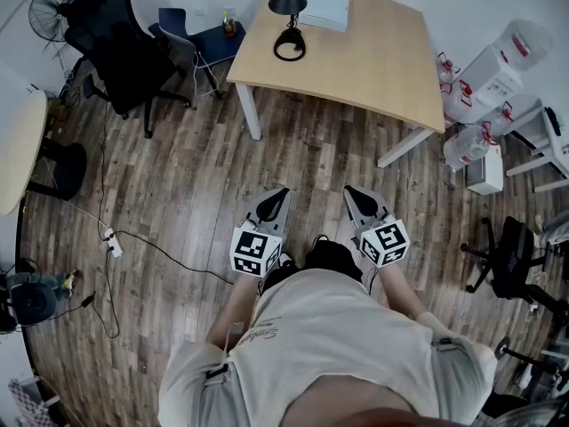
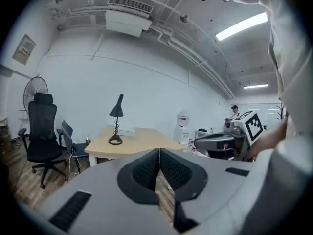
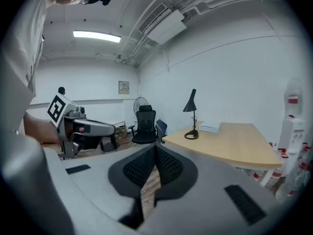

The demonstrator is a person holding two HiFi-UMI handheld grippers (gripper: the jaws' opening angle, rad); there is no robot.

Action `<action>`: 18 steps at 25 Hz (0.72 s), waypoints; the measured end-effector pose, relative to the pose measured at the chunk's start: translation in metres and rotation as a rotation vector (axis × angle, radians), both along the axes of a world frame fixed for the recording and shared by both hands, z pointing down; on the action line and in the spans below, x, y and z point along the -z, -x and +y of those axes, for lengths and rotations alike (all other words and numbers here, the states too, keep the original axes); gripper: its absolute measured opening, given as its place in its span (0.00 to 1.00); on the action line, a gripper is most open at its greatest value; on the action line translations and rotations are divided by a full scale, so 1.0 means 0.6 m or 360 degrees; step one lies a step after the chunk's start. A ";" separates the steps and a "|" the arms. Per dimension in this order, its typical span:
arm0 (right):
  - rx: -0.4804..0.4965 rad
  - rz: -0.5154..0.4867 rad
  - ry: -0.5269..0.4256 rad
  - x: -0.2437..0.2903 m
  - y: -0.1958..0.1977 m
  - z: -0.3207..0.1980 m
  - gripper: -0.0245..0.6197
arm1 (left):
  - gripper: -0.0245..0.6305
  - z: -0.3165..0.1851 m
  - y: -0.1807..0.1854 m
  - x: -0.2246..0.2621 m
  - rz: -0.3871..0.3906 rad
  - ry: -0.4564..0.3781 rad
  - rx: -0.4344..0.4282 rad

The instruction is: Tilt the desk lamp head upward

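Where I stand: plank floor (image 1: 302,149), brown wood, running ahead of me to the far wall.
Desk (image 1: 373,69): pale wood top on white legs, ahead of me near the far wall. Nothing of mine touches it.
Office chair (image 1: 120,47): black and high-backed, to the left of the desk and apart from it.
Water dispenser (image 1: 487,74): white with red marks, to the right of the desk.
Fan (image 1: 55,5): black, standing in the far left corner behind the chair.
Left gripper (image 1: 277,194): grey, with a marker cube at its rear. I hold it low in front of my body, pointed toward the desk. My fingers here are pressed together along their black ribbed pads, with nothing between them.
Right gripper (image 1: 354,192): of the same build, just beside the left one and level with it. Its fingers are likewise closed tip to tip and hold nothing.
Desk lamp (image 1: 288,3): black, on the far left part of the desk top, well apart from both grippers. Its ring base (image 1: 290,44) lies flat on the wood, the thin stem stands upright, and the cone head (image 2: 117,107) slopes downward.
White flat box (image 1: 325,9): lies on the desk just right of the lamp, toward the wall.
Power strip (image 1: 113,242): white, on the floor at my left, with a dark cable (image 1: 164,254) running from it.
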State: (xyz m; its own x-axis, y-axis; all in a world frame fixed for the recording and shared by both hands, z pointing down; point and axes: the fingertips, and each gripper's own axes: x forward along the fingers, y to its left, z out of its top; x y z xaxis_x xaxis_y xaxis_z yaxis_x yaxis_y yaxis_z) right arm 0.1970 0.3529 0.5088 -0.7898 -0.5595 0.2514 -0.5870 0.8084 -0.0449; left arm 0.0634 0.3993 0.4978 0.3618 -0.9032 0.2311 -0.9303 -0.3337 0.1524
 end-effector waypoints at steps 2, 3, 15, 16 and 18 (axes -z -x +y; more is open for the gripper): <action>-0.0008 -0.0032 -0.0032 0.014 0.014 -0.003 0.03 | 0.06 -0.001 0.010 -0.007 -0.0012 0.0016 -0.0005; -0.0010 -0.0051 -0.0041 0.020 0.019 -0.004 0.03 | 0.06 -0.003 0.013 -0.010 -0.0011 0.0020 -0.0002; -0.0064 -0.0024 0.0057 -0.021 -0.005 -0.009 0.03 | 0.06 -0.027 -0.011 -0.034 0.0042 0.0054 -0.0035; -0.0066 -0.0026 0.0074 -0.027 -0.006 -0.012 0.03 | 0.06 -0.028 -0.010 -0.038 0.0047 0.0066 -0.0029; -0.0069 -0.0038 0.0085 -0.034 -0.004 -0.026 0.03 | 0.06 -0.040 -0.004 -0.048 0.0034 0.0098 -0.0022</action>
State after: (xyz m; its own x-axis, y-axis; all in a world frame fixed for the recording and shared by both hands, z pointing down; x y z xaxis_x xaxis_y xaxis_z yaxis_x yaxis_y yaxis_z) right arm 0.1997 0.3372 0.5293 -0.7713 -0.5795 0.2633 -0.6195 0.7784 -0.1017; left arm 0.0657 0.3755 0.5265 0.3795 -0.8824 0.2779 -0.9220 -0.3358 0.1930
